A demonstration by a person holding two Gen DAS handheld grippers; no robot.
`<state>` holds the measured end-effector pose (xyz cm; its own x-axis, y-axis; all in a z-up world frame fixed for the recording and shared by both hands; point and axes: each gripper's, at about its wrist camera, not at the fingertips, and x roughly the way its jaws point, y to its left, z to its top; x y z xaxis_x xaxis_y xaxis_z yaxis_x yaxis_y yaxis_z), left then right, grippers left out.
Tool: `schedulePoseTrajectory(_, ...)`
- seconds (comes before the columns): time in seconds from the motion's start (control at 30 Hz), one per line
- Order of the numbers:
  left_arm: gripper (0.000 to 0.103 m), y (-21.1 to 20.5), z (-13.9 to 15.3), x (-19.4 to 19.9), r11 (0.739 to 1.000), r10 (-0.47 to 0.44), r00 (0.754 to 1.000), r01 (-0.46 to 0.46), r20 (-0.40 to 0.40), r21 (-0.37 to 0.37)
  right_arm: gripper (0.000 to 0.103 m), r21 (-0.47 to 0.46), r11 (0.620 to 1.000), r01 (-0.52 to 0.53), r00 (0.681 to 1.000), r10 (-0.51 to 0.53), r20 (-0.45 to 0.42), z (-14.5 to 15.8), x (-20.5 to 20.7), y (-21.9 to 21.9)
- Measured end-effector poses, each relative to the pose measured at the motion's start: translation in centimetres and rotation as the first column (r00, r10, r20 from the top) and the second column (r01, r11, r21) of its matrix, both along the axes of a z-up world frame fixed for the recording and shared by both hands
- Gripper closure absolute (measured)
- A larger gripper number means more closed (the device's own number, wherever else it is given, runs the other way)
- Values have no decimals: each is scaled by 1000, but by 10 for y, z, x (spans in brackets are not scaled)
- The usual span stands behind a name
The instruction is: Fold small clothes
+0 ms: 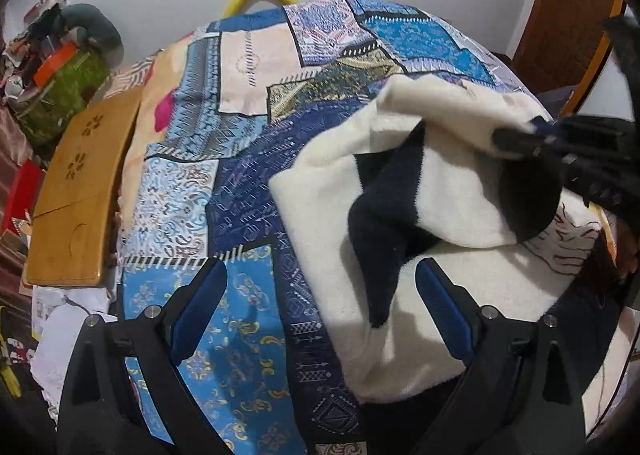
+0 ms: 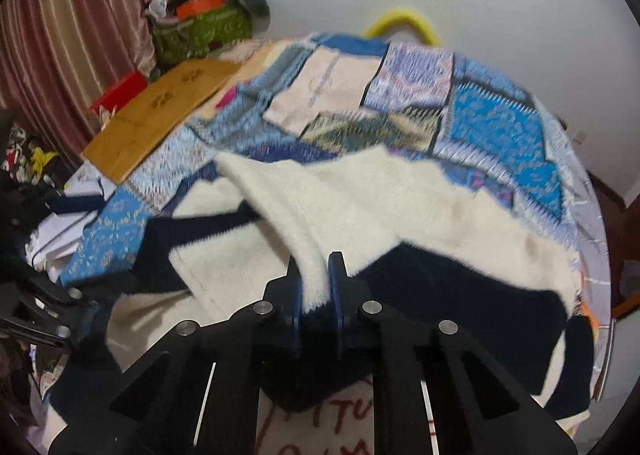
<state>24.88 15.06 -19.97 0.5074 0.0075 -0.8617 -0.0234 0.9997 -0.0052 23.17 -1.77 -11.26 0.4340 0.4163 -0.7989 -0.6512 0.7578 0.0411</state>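
Plainly the garment [image 1: 460, 207] is a soft, fluffy thing, cream with navy patches, probably a small fleece top or sweater; it should weigh little, drape limp from any one hold, and bunch rather than keep a crease; it will not slip much, since the pile gives the pads something to bite, and nothing about it looks fragile. The best holds, I judge, are hems and corners, where the cloth is a thin doubled edge and not a thick wad.

It lies on the bed [image 1: 224, 175], spread over the blue patchwork bedspread toward the near right side, partly doubled over itself, with a navy sleeve or panel trailing across the cream.

The right hand-held gripper [image 2: 316, 279] is clenched on a cream edge of the garment; in its own view the fold runs up between the blue pads and is pinched there; in the left wrist view it [image 1: 516, 139] comes in from the right and lifts that edge clear of the rest.

The left hand-held gripper [image 1: 320, 311] is released, its jaws wide apart and empty; it points steeply down at the near left border of the garment; the right-hand finger [image 1: 444, 315] stands over cream cloth and the other finger over bare bedspread; whether either touches I cannot tell.
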Motion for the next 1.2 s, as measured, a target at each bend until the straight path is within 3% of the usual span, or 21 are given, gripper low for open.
schedulePoseTrajectory(0.23,7,-7,-6,19,998,8,999,-11,-45,-60,94,91,993,77,995,-82,51,29,3,-41)
schedulePoseTrajectory(0.33,12,-13,-10,27,996,2,998,-8,-67,-84,94,109,987,120,990,-127,55,32,7,-62)
schedulePoseTrajectory(0.47,14,-23,-14,31,996,-5,996,-3,-90,-91,95,108,977,182,981,-188,49,29,12,-94)
schedulePoseTrajectory(0.7,14,-33,-19,31,999,1,994,-4,-111,-35,95,102,954,281,959,-284,19,16,19,-146)
schedulePoseTrajectory(0.83,14,-32,-21,31,999,6,992,-13,-122,-49,95,95,943,319,948,-319,-13,7,22,-168)
schedulePoseTrajectory(1.03,14,-39,-4,23,999,-31,997,27,-76,-47,95,69,936,344,938,-340,-71,-13,19,-187)
schedulePoseTrajectory(1.2,14,-36,24,11,998,-36,999,37,12,-56,92,65,927,368,925,-359,-122,-24,16,-201)
